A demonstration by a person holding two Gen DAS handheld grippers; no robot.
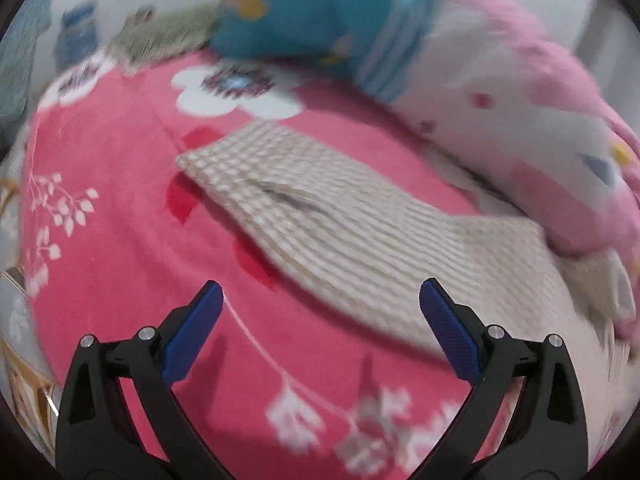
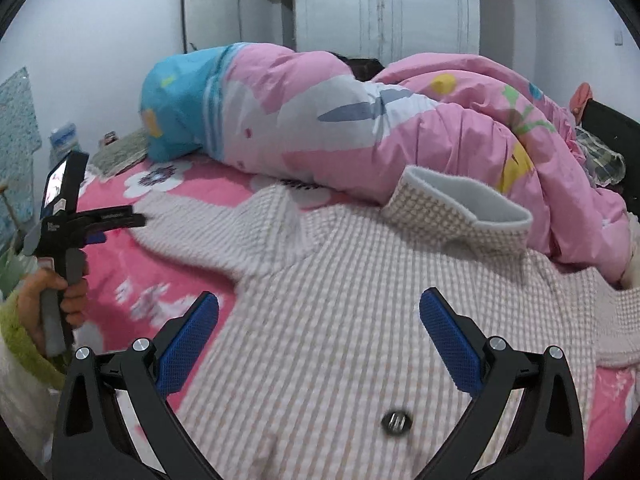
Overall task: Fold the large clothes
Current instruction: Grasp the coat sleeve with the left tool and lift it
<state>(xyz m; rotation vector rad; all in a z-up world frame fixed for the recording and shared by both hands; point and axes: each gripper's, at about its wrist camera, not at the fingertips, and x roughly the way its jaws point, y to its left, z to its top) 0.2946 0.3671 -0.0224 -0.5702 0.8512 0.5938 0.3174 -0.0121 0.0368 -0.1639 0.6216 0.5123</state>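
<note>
On the pink flowered bed [image 2: 120,272] lies the checked cream garment [image 2: 340,300], flat. Both claws, left [image 1: 320,312] and right [image 2: 320,316], gape wide, holding nothing; the blurred sleeve [image 1: 304,208] seems spread out.

The left claw [image 1: 320,312] stood wide apart, its blue-padded fingers [image 1: 196,332] gripping nothing, poised above the bed [image 1: 120,240] and angled down toward it. The right claw [image 2: 320,320] likewise gaped, both fingers [image 2: 448,340] spread and bare, hovering over the bed nearer its middle. Seen from the right wrist view, the person's left hand [image 2: 52,300] wrapped the grey handle of the left tool at the bed's near edge, thumb and fingers curled round it, a fuzzy green sleeve [image 2: 24,340] covering the wrist.
</note>
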